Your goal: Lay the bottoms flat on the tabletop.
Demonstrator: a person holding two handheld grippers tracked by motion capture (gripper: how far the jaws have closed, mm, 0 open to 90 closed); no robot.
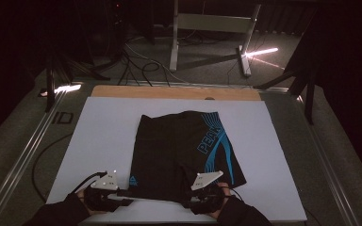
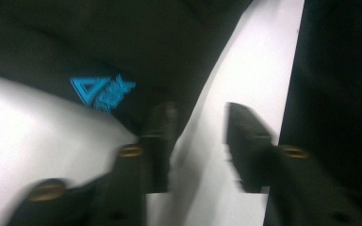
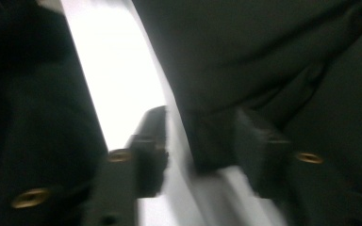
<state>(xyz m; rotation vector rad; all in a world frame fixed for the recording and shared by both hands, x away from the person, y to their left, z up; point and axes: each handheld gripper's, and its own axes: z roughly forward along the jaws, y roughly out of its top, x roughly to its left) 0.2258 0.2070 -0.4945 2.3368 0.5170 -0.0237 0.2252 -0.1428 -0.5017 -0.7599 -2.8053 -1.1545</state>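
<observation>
Black shorts with blue stripes and lettering lie flat on a white board. Both hands hold their grippers at the shorts' near hem. My left gripper sits at the near left corner, by a small blue logo. Its jaws stand apart with bare white board between them, and the cloth edge lies beside one fingertip. My right gripper is at the near right leg. Its jaws are apart too, with the hem's edge lying loose between them, not pinched.
The white board rests on a table with a wooden far edge. Metal rails run along both sides. Beyond the table, cables and a white frame stand on the dim floor.
</observation>
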